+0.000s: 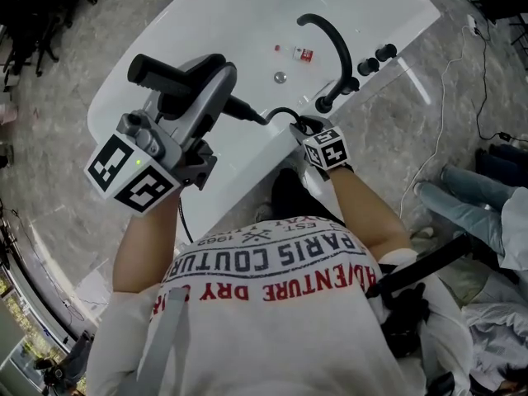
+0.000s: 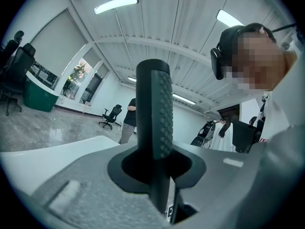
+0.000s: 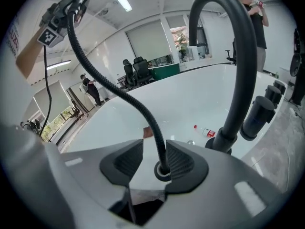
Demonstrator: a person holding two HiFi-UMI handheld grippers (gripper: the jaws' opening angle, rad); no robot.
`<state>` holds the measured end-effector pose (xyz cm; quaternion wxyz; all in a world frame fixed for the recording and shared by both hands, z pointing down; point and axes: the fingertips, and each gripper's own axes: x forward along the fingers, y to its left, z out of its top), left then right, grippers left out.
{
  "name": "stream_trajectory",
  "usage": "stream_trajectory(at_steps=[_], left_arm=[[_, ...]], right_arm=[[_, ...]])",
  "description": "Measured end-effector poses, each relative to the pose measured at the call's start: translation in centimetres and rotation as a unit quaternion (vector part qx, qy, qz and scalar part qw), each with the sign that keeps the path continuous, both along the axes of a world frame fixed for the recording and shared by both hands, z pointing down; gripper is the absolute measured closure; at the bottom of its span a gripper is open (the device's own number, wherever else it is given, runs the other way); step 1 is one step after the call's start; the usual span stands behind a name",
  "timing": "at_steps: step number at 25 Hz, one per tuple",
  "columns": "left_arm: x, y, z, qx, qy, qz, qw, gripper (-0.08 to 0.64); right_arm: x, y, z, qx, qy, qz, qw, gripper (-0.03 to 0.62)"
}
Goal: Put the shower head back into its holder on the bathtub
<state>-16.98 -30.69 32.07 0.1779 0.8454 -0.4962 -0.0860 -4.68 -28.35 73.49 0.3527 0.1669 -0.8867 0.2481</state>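
Observation:
The black shower head (image 1: 177,73) is raised over the white bathtub (image 1: 206,31), and my left gripper (image 1: 198,85) is shut on its handle. In the left gripper view the ribbed handle (image 2: 155,128) stands upright between the jaws of my left gripper (image 2: 159,175). Its black hose (image 3: 119,92) runs down to a round holder ring (image 3: 163,171) on the tub rim. My right gripper (image 3: 155,159) is low at that ring; its jaws are open around the hose, with a gap on the left side. In the head view my right gripper (image 1: 307,129) sits at the rim beside the faucet.
A curved black faucet (image 1: 334,44) and two black knobs (image 1: 375,58) stand on the tub's rim at the right. A small red-and-white bottle (image 1: 303,54) and the drain (image 1: 280,77) lie inside the tub. A person's legs (image 1: 470,200) are at the far right.

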Motion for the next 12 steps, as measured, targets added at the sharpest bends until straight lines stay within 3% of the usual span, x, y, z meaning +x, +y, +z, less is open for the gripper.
stream_trajectory(at_steps=[6,12], left_arm=[[1.0,-0.2,0.2,-0.007,-0.002,0.021,0.9998,0.479],[2.2,-0.4,-0.3,-0.017,0.015,0.054,0.9983,0.479]], right_arm=[[1.0,0.7,-0.9,-0.001,0.001,0.008,1.0,0.426],[3.1,0.4,-4.7,0.007,-0.028,0.072,0.997,0.453]])
